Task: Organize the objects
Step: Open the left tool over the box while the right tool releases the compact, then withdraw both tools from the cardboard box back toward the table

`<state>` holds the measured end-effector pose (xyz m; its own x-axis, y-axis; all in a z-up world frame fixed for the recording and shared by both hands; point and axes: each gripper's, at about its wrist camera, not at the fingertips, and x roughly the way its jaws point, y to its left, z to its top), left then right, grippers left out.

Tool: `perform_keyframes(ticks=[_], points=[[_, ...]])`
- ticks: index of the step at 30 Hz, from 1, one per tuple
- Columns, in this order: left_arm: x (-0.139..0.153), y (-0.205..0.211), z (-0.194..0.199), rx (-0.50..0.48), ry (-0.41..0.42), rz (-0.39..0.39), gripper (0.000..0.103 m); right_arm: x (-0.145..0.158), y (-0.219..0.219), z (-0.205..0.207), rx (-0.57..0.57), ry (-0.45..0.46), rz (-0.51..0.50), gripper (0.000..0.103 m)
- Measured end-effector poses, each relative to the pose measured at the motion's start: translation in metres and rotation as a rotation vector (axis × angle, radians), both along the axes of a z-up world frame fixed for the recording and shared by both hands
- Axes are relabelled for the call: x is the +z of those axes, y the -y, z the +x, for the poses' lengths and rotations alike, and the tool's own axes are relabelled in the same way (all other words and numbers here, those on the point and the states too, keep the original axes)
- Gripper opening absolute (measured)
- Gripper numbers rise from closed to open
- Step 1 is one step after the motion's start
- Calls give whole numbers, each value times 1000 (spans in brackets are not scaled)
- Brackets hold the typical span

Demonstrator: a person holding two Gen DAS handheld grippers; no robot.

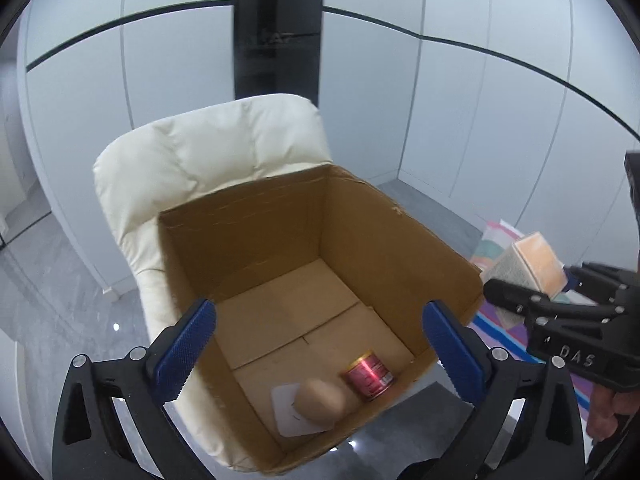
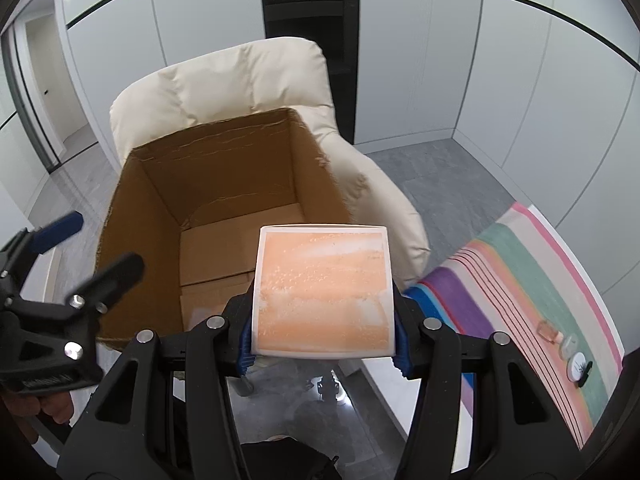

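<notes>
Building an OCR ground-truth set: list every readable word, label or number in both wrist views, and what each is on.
"DAS": raised letters on the black body of the right gripper, left wrist view.
"A7": faint, on the dark panel behind the chair, right wrist view.
Red can label in the cardboard box: too blurred to read.
Orange book cover: no legible text.

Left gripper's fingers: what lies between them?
Nothing is held: the left gripper is open. The left wrist view shows only the cardboard box floor beyond its fingers, with a red can and a tan egg-shaped object.
</notes>
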<state>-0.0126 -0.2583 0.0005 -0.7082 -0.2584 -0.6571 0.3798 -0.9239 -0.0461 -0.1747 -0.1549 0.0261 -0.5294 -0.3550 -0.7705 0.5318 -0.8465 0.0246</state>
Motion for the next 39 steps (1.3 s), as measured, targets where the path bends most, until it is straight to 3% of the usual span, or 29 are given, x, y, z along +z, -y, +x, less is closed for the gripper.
perform_keyframes(ticks=[21, 23, 25, 33, 36, 39], points=[[-5, 74, 45, 155, 36, 32, 103, -4, 88, 15, 167, 33, -8, 55], [-6, 79, 48, 165, 37, 38, 103, -5, 95, 17, 181, 35, -11, 60], [-6, 83, 50, 175, 37, 47, 103, -5, 98, 19, 184, 33, -12, 79], [-6, 82, 48, 178, 34, 59, 103, -6, 92, 17, 165, 31, 2, 83], [-7, 76, 43, 166, 39, 57, 103, -7, 86, 15, 148, 24, 10, 92], [-7, 70, 38, 152, 45, 58, 103, -7, 77, 11, 124, 25, 10, 93]])
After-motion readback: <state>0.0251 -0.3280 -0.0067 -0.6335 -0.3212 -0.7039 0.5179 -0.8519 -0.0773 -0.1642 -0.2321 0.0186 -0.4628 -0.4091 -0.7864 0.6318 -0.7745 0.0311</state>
